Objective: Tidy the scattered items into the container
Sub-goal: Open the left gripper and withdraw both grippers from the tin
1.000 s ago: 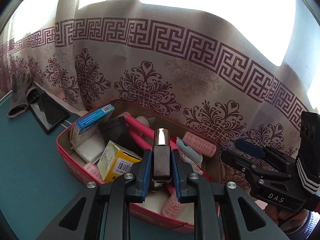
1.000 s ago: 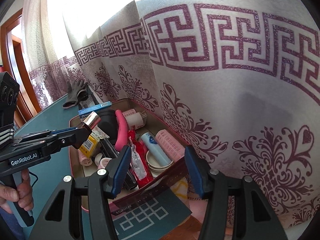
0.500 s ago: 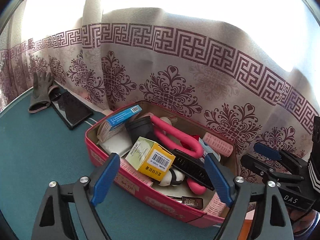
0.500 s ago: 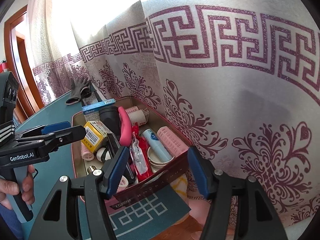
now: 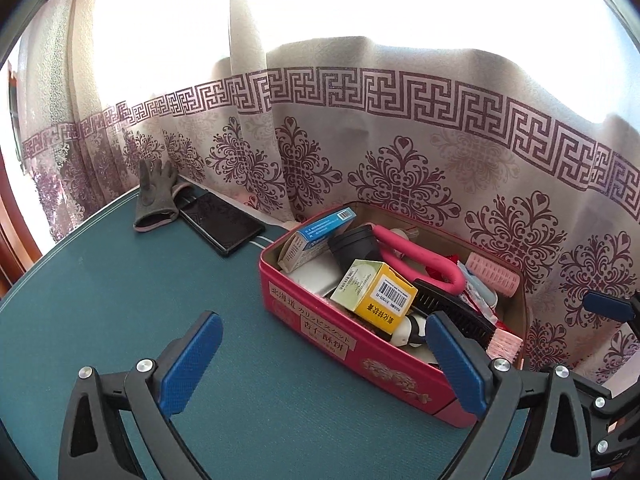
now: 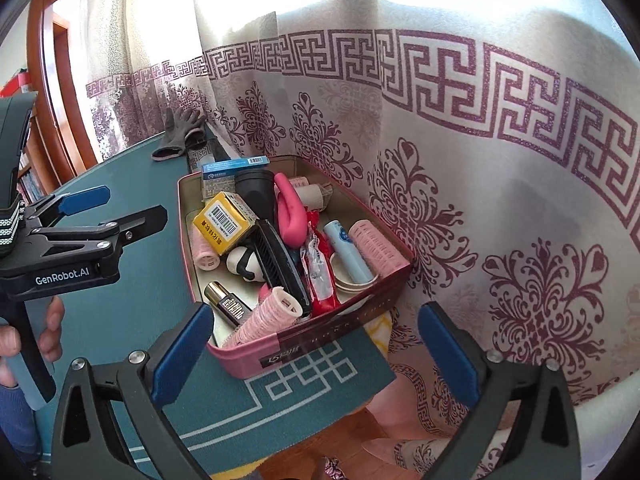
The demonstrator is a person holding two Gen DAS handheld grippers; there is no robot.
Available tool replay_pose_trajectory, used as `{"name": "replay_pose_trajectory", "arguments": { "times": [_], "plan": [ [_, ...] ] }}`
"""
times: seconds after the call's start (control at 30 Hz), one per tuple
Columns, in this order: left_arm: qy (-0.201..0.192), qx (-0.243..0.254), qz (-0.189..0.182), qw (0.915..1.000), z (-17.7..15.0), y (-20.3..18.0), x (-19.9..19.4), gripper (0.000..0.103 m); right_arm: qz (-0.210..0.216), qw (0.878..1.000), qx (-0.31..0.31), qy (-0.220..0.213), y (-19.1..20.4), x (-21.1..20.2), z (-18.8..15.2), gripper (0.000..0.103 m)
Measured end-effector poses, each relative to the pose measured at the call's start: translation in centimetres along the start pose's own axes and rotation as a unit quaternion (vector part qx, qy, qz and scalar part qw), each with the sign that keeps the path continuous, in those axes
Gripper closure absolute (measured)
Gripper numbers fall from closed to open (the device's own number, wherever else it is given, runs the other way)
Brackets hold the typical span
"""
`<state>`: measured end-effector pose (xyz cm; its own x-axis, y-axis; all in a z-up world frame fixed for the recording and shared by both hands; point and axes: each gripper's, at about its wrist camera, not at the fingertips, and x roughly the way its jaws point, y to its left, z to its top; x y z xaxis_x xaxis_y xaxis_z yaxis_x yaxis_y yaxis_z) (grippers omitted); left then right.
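I cannot read the fine print on the yellow box. The comb hides part of the pink roller, and the right edge of the left wrist view cuts off the right gripper.

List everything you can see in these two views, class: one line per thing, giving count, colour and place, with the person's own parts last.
tin: one, pink-red, on the table by the curtain
yellow box: one, yellow and green, in the tin
blue box: one, blue and white, far end of the tin
hair rollers: at least three, pink, in the tin
brush: one, black, in the tin
small bottle: one, dark with gold cap, near end of the tin
glove: one, grey, far on the table
phone: one, black, beside the glove
table: one, teal
curtain: one, cream with maroon pattern, behind the table
left gripper: blue fingers, opening, empty
right gripper: blue fingers, opening, empty
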<state>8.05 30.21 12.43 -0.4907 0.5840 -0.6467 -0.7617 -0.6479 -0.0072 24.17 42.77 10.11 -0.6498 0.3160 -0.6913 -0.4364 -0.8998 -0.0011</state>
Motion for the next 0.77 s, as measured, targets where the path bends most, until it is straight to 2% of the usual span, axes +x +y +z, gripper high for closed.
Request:
{"name": "replay_pose_trajectory", "arguments": {
  "times": [0.2, 0.53, 0.77],
  "plan": [
    [0.002, -0.019, -0.037, 0.9991, -0.4, -0.3, -1.2, 0.001, -0.005, 1.0, 0.002, 0.002, 0.7, -1.0, -0.4, 0.001],
    [-0.005, -0.001, -0.016, 0.9999, -0.8, -1.5, -2.1, 0.001, -0.011, 1.0, 0.011, 0.002, 0.4, -1.8, -1.0, 0.001],
    [-0.009, 0.016, -0.038, 0.9991, -1.3, -2.8, -2.5, 0.001, -0.002, 1.0, 0.026, 0.0, -0.3, -1.9, -1.6, 0.001]
  ]
}}
